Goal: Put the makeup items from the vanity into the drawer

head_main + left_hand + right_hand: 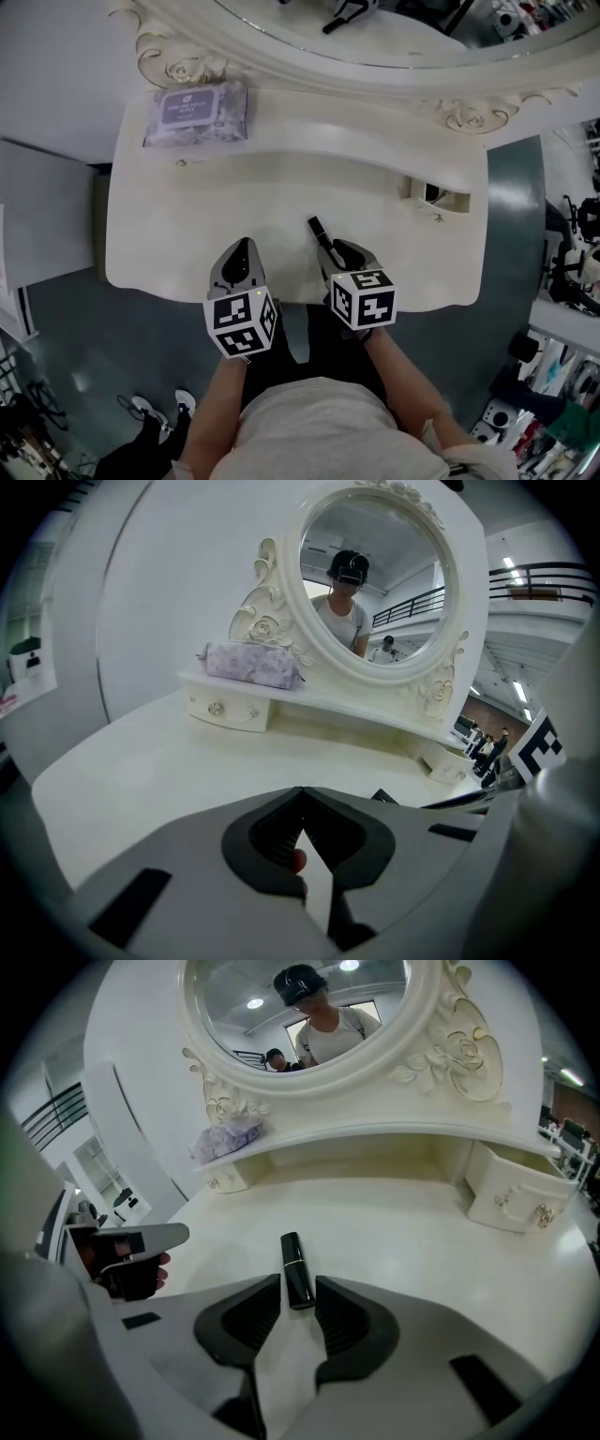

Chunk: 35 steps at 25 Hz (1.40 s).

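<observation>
- Head view: you are holding the right gripper (330, 253) over the front of the vanity top (187, 234). The black lipstick tube (317, 231) is lying on the top at its tips. The left gripper (242, 247) is hanging just beside it, and the open drawer (441, 195) is sitting well apart to the right
- Left gripper view: its jaws are meeting at the tips and gripping nothing you could name. Only this view is showing the closed drawer (230, 710) under the pack of wipes (251, 663)
- Right gripper view: the jaws are standing apart with the tube lying between them, and the pads are seemingly not pressing on it. Only this view is showing that. You are probably lining up the grasp, so be centring on the tube's body and closing squarely before carrying it to the open drawer
</observation>
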Available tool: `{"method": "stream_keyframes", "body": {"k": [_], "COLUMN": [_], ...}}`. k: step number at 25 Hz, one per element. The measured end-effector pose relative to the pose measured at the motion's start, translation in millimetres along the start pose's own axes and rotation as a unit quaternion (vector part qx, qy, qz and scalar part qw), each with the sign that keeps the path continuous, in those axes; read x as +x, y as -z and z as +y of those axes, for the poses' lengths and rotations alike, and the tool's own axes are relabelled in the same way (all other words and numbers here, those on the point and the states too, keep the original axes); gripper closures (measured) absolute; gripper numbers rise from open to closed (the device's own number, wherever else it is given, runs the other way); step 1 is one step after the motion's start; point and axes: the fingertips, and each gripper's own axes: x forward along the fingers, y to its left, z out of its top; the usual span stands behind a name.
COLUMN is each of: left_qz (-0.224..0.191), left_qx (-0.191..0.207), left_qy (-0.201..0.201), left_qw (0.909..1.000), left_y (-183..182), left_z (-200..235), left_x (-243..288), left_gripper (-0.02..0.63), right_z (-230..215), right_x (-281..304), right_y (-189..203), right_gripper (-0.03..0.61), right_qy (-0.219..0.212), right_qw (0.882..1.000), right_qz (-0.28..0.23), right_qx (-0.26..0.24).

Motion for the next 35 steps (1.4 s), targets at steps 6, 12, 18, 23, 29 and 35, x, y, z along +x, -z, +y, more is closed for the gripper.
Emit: {"method": "stream_keyframes", "body": {"k": [6,12,18,23,29,35], "left_qz": [0.002,0.003,0.004,0.001,-0.010,-0.021], "left_qx": [-0.009,-0.015,-0.015,-0.011,-0.005,0.000], "left_qy": [-0.008,-0.011,-0.014,-0.011,-0.001,0.010], "left_qw": [0.9999,0.9998,0.9998,0.9999,0.9999,0.9997], "left_y": [4,6,9,7,0,-6], "left_z": [7,9,11,7,0,-10], "left_x": [1,2,2,1,-3,-9], "left_gripper": [0.611,0.611,0.611,0.611,0.611,0.611], "right_z": [-1,0,-1,-1,-3,-5], "right_x": [7,12,13,10,-2,-19], "right_y": [3,5,6,3,-2,-6], "right_gripper": [0.454,0.454,0.460,0.471,0.477,0.479], "right_qy": [0.005,0.006,0.010,0.005,0.006,0.014], "right_qw": [1.000,0.999,0.999,1.000,1.000,1.000], "right_qz": [0.016,0.026,0.028,0.017,0.001,-0.019], "right_qx": [-0.018,-0.027,-0.030,-0.026,-0.019,-0.008]}}
